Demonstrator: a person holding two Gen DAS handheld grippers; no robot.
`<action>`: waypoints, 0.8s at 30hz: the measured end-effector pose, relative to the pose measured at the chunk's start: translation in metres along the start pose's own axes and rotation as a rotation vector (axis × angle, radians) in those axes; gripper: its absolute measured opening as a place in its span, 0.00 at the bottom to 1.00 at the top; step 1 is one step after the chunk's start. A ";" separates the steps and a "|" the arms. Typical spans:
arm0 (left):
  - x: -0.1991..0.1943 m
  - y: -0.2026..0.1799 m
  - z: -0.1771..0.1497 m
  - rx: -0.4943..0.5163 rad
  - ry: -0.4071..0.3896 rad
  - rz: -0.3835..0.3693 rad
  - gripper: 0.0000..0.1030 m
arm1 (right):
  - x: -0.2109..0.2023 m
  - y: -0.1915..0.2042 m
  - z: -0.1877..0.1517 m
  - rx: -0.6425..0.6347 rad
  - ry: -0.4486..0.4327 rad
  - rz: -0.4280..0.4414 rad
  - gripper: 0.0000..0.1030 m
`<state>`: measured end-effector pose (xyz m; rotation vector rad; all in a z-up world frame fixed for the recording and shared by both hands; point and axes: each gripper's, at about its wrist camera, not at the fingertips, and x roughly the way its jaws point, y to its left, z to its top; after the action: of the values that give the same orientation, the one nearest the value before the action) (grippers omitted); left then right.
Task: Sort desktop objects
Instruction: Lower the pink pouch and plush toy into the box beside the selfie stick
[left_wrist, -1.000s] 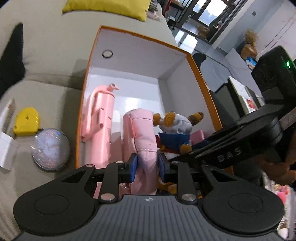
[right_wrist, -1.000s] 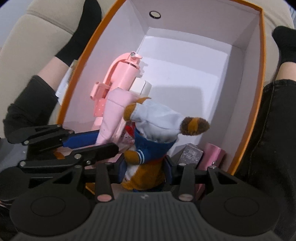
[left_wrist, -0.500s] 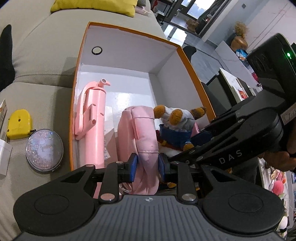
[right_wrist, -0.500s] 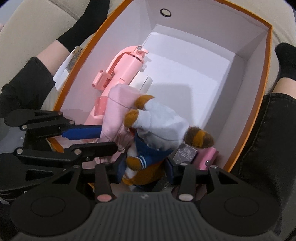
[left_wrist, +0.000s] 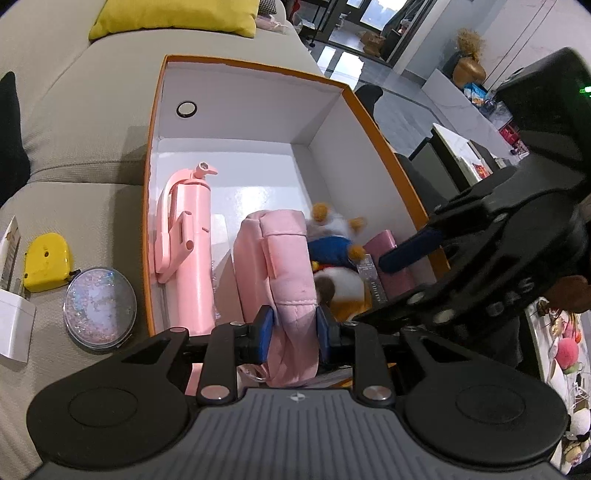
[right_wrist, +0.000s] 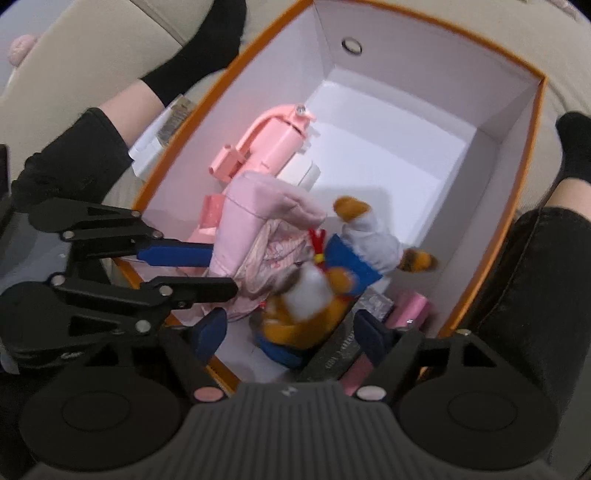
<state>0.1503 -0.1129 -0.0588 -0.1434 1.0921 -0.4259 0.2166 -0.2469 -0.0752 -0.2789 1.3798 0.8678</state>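
An orange box (left_wrist: 258, 70) with white inside walls (right_wrist: 532, 184) sits on a beige sofa. In it lie a pink bottle (left_wrist: 192, 251) (right_wrist: 266, 147), a pink pouch (left_wrist: 284, 273) (right_wrist: 255, 229) and a plush toy (left_wrist: 332, 251) (right_wrist: 314, 291) in a blue and white outfit. My left gripper (left_wrist: 293, 328) (right_wrist: 221, 271) is shut on the pouch's near end. My right gripper (right_wrist: 290, 330) (left_wrist: 375, 288) is over the box's near right corner with its jaws opening. The blurred toy is between them, and the pads are clear of it.
Left of the box on the sofa lie a yellow tape measure (left_wrist: 46, 266), a round glitter case (left_wrist: 99, 308) and a white block (left_wrist: 14, 328). A pink tube (right_wrist: 410, 310) and a silver packet (right_wrist: 373, 302) fill the box's near right corner. A person's legs (right_wrist: 192, 55) flank the box.
The right jaws have spread apart and the plush toy has slipped out of their grip, tipping lower into the box. The left gripper keeps its hold on the pouch.
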 end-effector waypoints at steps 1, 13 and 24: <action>0.001 -0.001 0.000 0.002 0.003 0.001 0.27 | -0.002 0.000 -0.001 -0.004 0.001 -0.002 0.65; 0.025 0.005 0.019 -0.067 0.086 -0.017 0.26 | 0.016 0.015 -0.003 -0.228 -0.035 -0.076 0.36; 0.033 0.003 0.016 -0.042 0.097 -0.044 0.30 | 0.029 0.022 -0.013 -0.284 -0.022 -0.123 0.42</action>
<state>0.1782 -0.1252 -0.0791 -0.1859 1.1952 -0.4533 0.1905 -0.2297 -0.0977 -0.5655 1.2046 0.9604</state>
